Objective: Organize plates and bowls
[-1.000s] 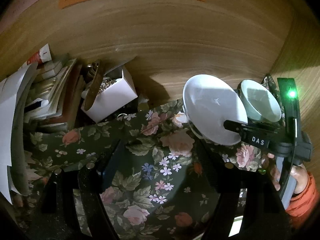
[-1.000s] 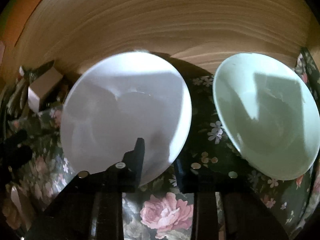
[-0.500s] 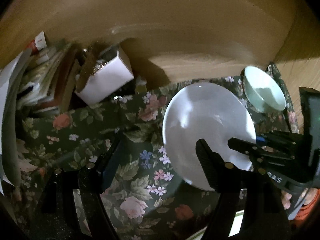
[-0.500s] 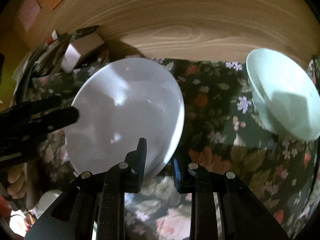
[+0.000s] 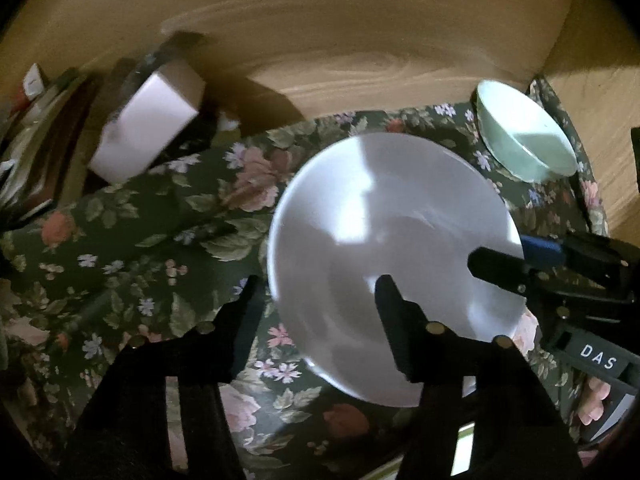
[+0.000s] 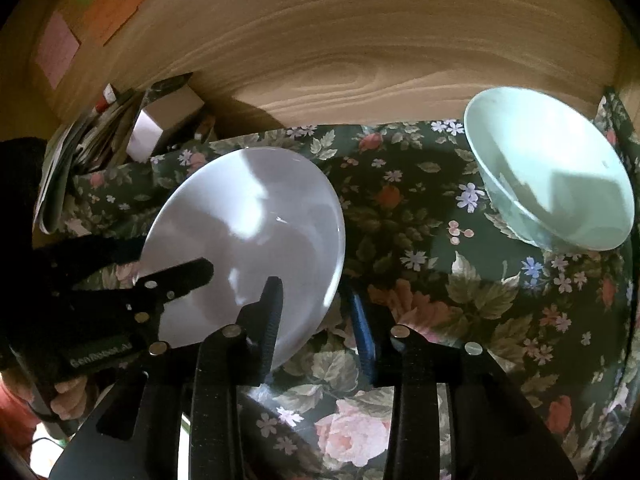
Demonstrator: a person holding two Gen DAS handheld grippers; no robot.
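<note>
Plate (image 6: 248, 236) is white, held tilted above the flowered cloth (image 6: 420, 264), its face turned toward both cameras. Right gripper (image 6: 316, 312) pinches the plate's lower-right rim: one black finger (image 6: 270, 312) lies across the plate's face, the blue-padded finger sits behind the rim. In the left wrist view the same gripper (image 5: 516, 262) comes in from the right, clamped on the plate's (image 5: 392, 264) right edge, blue pad visible just behind the rim.

Left gripper (image 5: 320, 300) is spread wide and holds nothing. Its right finger (image 5: 394, 312) overlaps the plate's lower face in that view; its left finger stands off to the left over the cloth (image 5: 140, 240). Cannot tell whether the right finger actually touches the plate. From the right wrist view the left gripper (image 6: 176, 260) reaches in from the left, one finger across the plate's lower-left face, the other behind the rim on that side, with a gap between finger and plate surface hard to judge.

Bowl (image 6: 552, 176), pale green, sits tilted on the cloth at the far right, near the wooden wall (image 6: 360, 40), well apart from the plate. Also seen in the left view (image 5: 528, 140), back right corner.

White box (image 5: 148, 128) and a stack of papers (image 6: 76, 152) sit at the far left against the wall, blurred.
</note>
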